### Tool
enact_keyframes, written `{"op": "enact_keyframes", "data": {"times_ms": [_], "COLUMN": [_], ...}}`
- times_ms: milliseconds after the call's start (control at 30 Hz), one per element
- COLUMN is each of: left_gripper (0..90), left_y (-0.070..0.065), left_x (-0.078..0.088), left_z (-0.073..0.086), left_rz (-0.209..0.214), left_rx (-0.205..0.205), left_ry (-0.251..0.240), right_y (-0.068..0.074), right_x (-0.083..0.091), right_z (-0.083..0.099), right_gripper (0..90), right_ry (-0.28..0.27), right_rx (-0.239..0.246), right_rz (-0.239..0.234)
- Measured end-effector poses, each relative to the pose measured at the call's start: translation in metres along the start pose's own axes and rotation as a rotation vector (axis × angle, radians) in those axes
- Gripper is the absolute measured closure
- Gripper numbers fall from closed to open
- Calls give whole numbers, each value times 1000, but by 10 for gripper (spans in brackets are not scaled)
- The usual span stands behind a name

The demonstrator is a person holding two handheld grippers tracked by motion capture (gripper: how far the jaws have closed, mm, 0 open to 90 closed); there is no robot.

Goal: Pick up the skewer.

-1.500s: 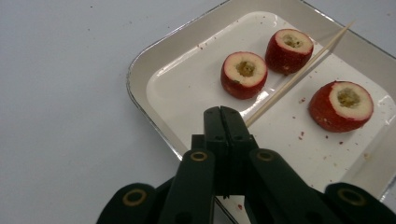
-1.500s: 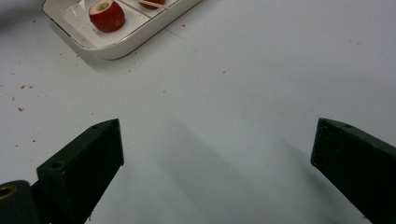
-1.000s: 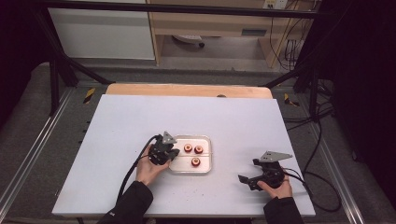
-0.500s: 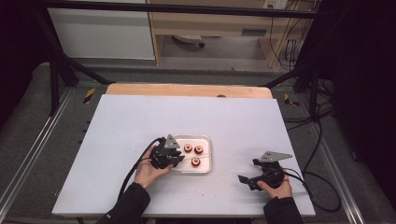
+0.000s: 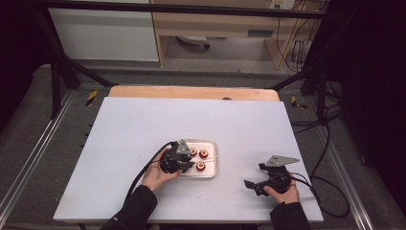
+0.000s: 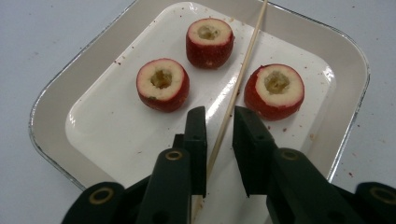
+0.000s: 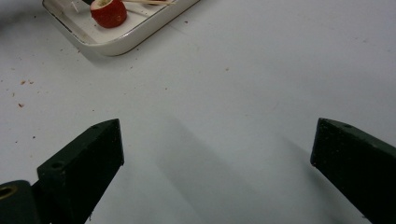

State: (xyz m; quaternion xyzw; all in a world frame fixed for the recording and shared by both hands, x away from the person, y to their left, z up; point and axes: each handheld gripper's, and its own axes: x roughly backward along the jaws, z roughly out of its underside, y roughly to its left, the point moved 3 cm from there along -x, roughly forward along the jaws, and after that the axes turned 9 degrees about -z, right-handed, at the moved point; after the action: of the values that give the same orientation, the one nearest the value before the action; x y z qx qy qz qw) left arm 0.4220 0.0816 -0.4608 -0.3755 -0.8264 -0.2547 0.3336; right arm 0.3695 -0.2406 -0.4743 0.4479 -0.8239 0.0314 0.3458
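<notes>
- White table [image 5: 143,134]: one tray [image 6: 56,112], three cored red fruits [image 6: 163,84], one wooden skewer [image 6: 238,74].
- Left gripper [image 6: 219,128]: jaws have just been closing, flanking skewer, gap visible, unclamped.
- Right gripper [image 7: 217,154]: released; open room toward 12 o'clock.

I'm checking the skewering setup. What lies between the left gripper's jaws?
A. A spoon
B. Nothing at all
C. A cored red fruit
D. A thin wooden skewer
D: in the left gripper view the skewer runs across the tray and passes between the left gripper's jaws, with a gap on each side; the three fruits sit beyond them.
</notes>
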Motion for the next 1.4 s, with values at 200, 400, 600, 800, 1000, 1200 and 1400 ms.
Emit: {"op": "enact_keyframes", "data": {"times_ms": [200,400,600,800,1000,1200,1400], "left_gripper": [859,883,886,887,887,887,887], "left_y": [-1,-3,-3,-3,-4,-8,-13], "left_x": [-1,-1,5,15,27,35,43], "left_z": [0,0,-1,-1,-1,-1,-4], "left_rz": [26,41,43,29,22,26,28], "left_rx": [-18,-34,-16,-6,-4,-10,-25], "left_ry": [-4,-10,-27,-32,-32,-27,-19], "right_y": [0,0,0,2,6,16,26], "right_x": [0,-1,0,-3,-5,-7,-9], "right_z": [0,0,-1,-1,-5,-15,-25], "right_gripper": [31,31,27,12,7,31,63], "right_ry": [2,3,-10,17,15,38,56], "right_rx": [-1,4,-4,13,36,127,224], "right_rz": [-2,-1,-10,13,28,61,80]}}
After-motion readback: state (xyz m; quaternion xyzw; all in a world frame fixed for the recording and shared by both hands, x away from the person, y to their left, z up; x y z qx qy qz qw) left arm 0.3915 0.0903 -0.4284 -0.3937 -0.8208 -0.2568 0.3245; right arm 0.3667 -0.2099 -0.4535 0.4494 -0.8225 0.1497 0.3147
